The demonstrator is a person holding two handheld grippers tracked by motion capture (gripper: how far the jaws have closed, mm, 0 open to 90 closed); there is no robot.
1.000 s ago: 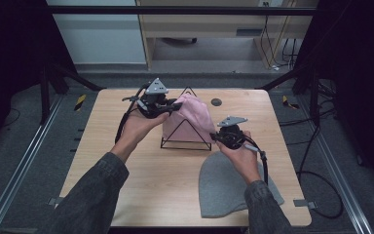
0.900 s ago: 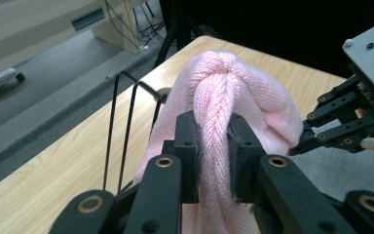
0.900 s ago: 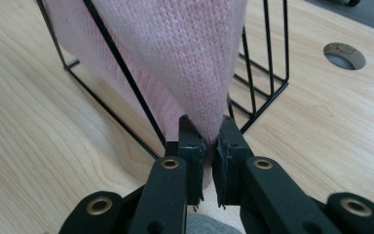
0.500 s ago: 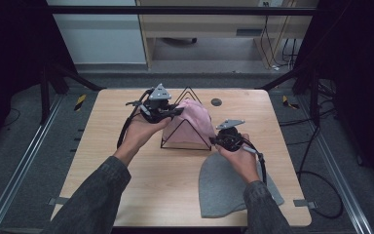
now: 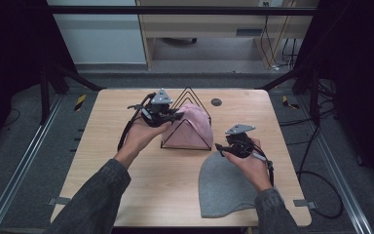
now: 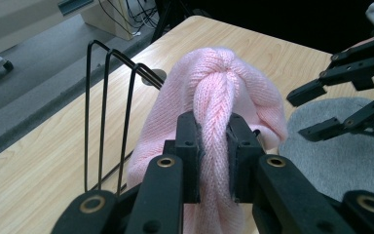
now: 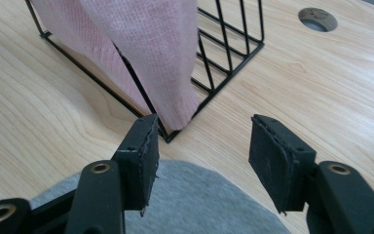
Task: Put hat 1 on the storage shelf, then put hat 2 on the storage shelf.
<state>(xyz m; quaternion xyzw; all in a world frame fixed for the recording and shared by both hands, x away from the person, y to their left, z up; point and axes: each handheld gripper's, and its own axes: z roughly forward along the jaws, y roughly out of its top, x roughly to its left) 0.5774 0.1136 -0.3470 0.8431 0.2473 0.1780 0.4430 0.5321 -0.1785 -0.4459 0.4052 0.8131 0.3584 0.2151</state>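
No text, label, brand, number or sign is showing legibly in any of the views.
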